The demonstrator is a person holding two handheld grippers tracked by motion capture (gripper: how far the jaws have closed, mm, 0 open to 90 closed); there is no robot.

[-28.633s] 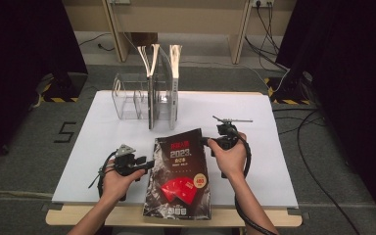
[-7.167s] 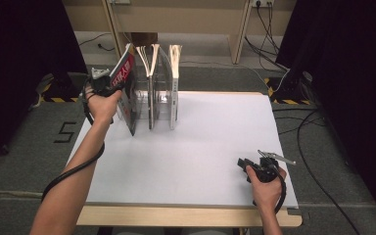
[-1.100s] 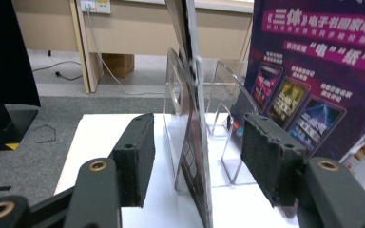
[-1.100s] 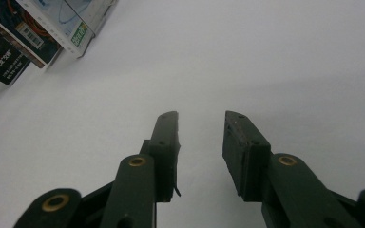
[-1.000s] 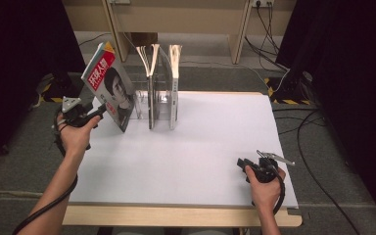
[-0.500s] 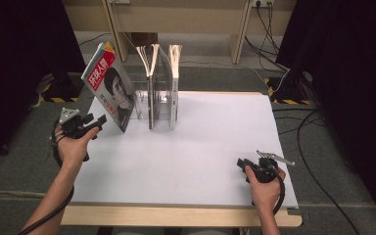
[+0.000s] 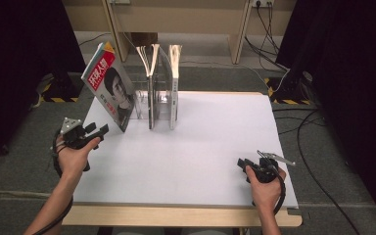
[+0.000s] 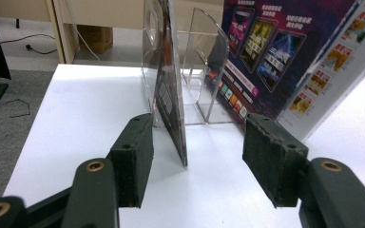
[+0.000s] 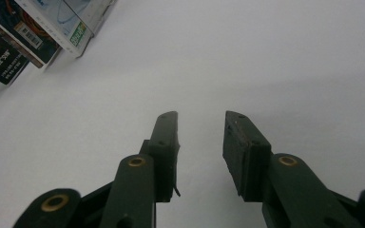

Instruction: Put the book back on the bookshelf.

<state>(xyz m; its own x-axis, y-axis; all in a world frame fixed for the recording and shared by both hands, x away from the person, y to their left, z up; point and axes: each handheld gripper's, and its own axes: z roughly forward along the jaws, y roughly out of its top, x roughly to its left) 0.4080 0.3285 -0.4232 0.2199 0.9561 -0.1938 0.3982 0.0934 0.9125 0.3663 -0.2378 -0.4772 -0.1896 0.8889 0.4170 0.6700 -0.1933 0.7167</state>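
Observation:
A magazine (image 7: pixel 110 88) with a face on its cover leans tilted against the left end of a clear acrylic rack (image 7: pixel 159 105). Two more magazines (image 7: pixel 175 73) stand upright in the rack. My left gripper (image 7: pixel 97 129) hovers open at the table's left edge, just short of the leaning magazine and not touching it. In the left gripper view its jaws (image 8: pixel 197 156) stand wide apart, with the magazine's colourful back cover (image 8: pixel 285 52) and a clear divider (image 8: pixel 214 71) beyond them. My right gripper (image 7: pixel 243 163) rests open near the front right, with only bare table between its jaws (image 9: pixel 200 118).
The white table top (image 7: pixel 200 147) spreads between the two hands. Grey floor with cables surrounds it, and wooden legs stand behind the rack. Magazine corners (image 9: pixel 43 28) show at the top left of the right gripper view.
My left hand has drawn back from the magazine toward the front and sunk lower; the magazine stays leaning on the rack. The right hand has not moved.

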